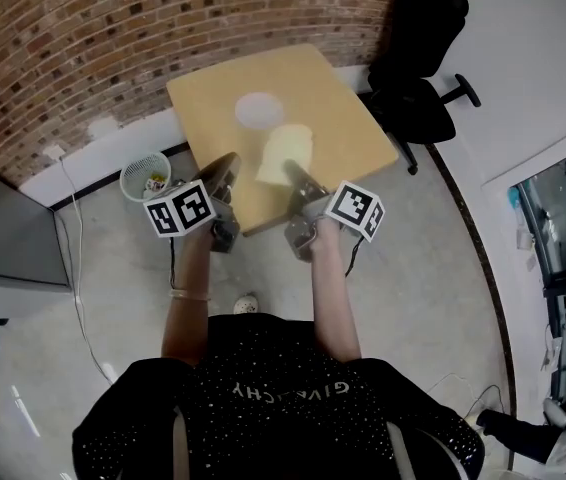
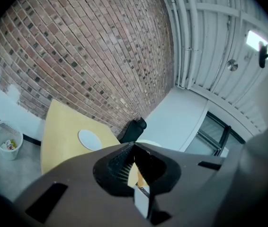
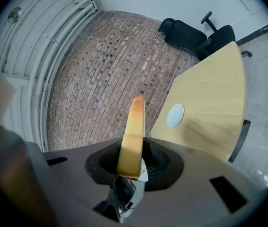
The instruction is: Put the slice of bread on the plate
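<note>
The slice of bread (image 1: 285, 153) hangs above the near part of the wooden table (image 1: 353, 133), and my right gripper (image 1: 297, 174) is shut on its near end. In the right gripper view the bread (image 3: 133, 131) stands edge-on between the jaws of that gripper (image 3: 133, 149), with its brown crust uppermost. The round white plate (image 1: 259, 109) lies empty on the table just beyond the bread; it also shows as a plate (image 3: 174, 115) in the right gripper view and as a plate (image 2: 90, 139) in the left one. My left gripper (image 1: 227, 169) is shut on nothing, left of the bread, its tips (image 2: 134, 145) meeting.
A brick wall (image 1: 113, 38) runs behind the table. A white wire wastebasket (image 1: 146, 176) stands on the floor at the table's left. A black office chair (image 1: 418, 68) is at the table's right. A cable (image 1: 73, 258) trails over the floor at the left.
</note>
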Demonstrator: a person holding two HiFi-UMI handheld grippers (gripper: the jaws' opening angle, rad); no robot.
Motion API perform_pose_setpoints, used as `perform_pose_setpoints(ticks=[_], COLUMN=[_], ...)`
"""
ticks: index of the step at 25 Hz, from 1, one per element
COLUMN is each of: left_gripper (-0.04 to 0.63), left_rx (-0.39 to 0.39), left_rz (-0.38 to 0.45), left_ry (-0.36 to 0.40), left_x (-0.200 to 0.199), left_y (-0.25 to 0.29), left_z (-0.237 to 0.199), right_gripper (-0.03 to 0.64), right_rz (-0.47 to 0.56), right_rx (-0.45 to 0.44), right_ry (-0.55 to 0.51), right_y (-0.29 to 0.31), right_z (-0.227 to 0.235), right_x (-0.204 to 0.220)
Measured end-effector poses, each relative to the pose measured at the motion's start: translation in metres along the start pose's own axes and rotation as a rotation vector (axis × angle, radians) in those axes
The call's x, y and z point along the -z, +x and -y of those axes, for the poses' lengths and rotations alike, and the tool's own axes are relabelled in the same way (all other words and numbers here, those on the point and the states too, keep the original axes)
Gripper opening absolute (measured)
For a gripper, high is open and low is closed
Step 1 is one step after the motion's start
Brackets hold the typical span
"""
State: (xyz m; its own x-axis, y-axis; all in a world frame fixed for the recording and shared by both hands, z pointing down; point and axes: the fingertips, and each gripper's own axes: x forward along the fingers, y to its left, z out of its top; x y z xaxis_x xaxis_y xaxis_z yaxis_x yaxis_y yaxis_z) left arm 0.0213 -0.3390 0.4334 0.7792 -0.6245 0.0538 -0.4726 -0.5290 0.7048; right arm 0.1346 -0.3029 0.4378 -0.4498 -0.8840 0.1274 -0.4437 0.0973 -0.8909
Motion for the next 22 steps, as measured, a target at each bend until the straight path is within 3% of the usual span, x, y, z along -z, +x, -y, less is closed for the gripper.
perform_pose_setpoints(ticks=[5,12,22], left_gripper=[0.012,0.012,0.012], left_rx=[0.011,-0.019,-0.043], left_rz=[-0.063,-0.075,-0.045], left_ry=[-0.014,-0.039,-0.074], left_x=[0.021,0.033,-0.005], left_y=[0.010,0.021,0.094], left_z=[-0.003,-0.019,-0.058], right_gripper=[0.095,0.095,0.095], right_rz=[0.034,-0.018,-0.093], right_rx=[-0.025,-0.011,0.019], right_ry=[0.037,0.027,0.002], right_y=[0.004,0.015,0.091], right_z=[0.004,0.019,0.046], right_x=[-0.004,-0.002,-0.054])
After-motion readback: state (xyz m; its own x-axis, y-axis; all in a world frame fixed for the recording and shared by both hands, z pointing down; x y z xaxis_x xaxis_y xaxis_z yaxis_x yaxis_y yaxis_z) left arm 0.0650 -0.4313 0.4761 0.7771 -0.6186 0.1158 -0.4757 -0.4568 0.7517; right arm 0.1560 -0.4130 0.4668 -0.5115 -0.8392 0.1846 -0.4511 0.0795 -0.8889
